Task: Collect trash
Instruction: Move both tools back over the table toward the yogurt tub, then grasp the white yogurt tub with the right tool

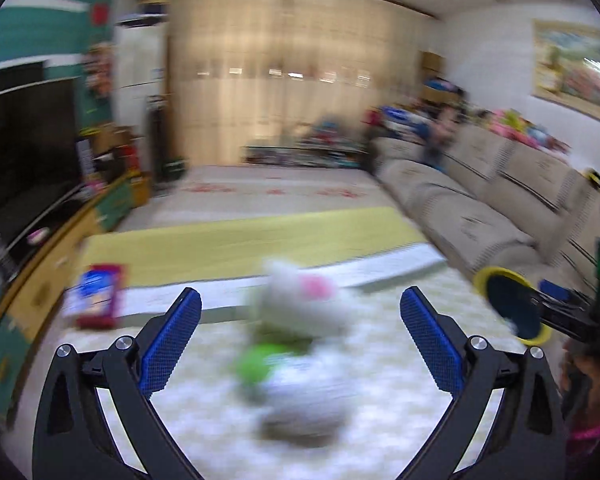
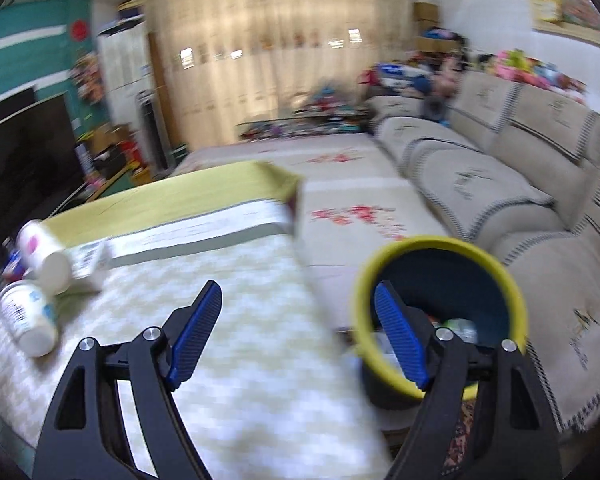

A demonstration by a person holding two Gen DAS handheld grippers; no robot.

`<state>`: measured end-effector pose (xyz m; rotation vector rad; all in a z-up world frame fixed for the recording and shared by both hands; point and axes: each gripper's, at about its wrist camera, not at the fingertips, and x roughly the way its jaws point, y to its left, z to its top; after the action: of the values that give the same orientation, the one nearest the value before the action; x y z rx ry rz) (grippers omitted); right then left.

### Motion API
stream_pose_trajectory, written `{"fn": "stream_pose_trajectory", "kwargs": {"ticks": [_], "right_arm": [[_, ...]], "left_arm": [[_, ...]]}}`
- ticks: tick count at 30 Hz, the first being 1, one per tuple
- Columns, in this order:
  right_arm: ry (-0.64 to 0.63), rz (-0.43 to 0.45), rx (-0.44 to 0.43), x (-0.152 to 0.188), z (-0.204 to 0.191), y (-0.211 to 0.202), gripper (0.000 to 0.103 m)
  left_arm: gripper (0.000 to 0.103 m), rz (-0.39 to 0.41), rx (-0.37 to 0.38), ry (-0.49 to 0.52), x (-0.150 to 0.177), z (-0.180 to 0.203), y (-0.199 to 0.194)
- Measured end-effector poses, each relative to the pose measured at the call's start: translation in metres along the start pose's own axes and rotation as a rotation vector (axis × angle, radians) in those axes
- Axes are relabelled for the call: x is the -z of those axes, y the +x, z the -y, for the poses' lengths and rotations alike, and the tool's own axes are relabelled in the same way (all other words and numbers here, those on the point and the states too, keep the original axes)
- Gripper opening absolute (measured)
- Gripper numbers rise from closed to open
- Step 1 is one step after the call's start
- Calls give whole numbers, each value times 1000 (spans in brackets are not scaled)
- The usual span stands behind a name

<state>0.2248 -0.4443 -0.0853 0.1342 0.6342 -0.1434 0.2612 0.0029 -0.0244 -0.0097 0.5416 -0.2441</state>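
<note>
- Left hand-held gripper [image 1: 300, 292]: spread wide, nothing between the pads, tilted down over the worktop [image 1: 400, 360].
- Just ahead of its fingertips, on the checkered cloth: a blurred white bottle with pink label [image 1: 300, 292], something green [image 1: 256, 364] beside it.
- Near the worktop's left edge: a red and blue packet [image 1: 96, 296].
- Right hand-held gripper [image 2: 298, 287]: open, right finger inside the yellow-rimmed bin [image 2: 440, 242], left finger clear of it, over the worktop's right edge.
- Bin off the worktop's right edge, between worktop and sofa [image 2: 480, 184]; scraps visible inside.
- Toward the left edge: a second white bottle [image 2: 28, 316] lying on its side.
</note>
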Motion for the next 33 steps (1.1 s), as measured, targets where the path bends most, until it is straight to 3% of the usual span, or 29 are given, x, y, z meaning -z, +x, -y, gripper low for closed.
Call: {"fn": "stream_pose_trajectory", "kwargs": {"ticks": [6, 9, 14, 20, 22, 29, 33], "right_arm": [[-104, -51, -205, -3, -86, 8, 75], [-162, -88, -299, -1, -124, 11, 75], [-192, -99, -345, -5, -160, 12, 75], [-223, -101, -448, -1, -191, 1, 77], [-264, -116, -480, 6, -201, -1, 79], [-375, -223, -604, 24, -221, 15, 79], [-376, -268, -652, 31, -228, 28, 79]], "left_arm": [[98, 77, -237, -95, 20, -103, -11], [98, 77, -268, -151, 34, -140, -7], [98, 52, -260, -213, 48, -173, 5], [98, 66, -301, -186, 50, -171, 9], [98, 69, -297, -189, 47, -152, 9], [98, 77, -281, -192, 49, -147, 5], [98, 68, -273, -177, 48, -138, 5]]}}
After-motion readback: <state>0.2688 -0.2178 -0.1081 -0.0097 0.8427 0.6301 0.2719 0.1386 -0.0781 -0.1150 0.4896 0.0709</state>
